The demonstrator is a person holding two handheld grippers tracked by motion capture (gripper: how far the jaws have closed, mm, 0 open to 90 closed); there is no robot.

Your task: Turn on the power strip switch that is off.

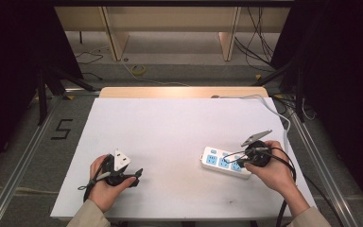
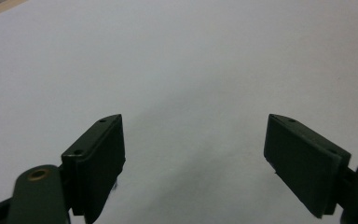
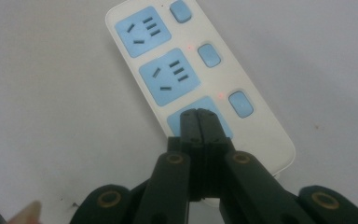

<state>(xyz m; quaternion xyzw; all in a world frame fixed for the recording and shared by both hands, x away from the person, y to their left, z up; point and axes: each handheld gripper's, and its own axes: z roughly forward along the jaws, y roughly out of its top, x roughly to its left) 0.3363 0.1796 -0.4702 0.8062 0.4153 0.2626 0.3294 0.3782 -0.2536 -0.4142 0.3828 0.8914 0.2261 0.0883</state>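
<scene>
Left gripper [image 1: 138, 174]: near left of table [image 1: 170, 127], jaws wide apart, holding nothing.
Right gripper [image 3: 199, 122]: jaws pressed together (empty), tips over power strip [image 3: 186, 70], near right; hand [image 1: 276, 172] behind.

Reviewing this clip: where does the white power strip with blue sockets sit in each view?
High view: power strip lies at right of the table, under the right tongs.
Left gripper view: bare white table surface between open jaws, no strip in it.
Right gripper view: strip runs diagonally at centre, closed tongs over its nearest socket.
Shared landmark: the white table surface.
</scene>
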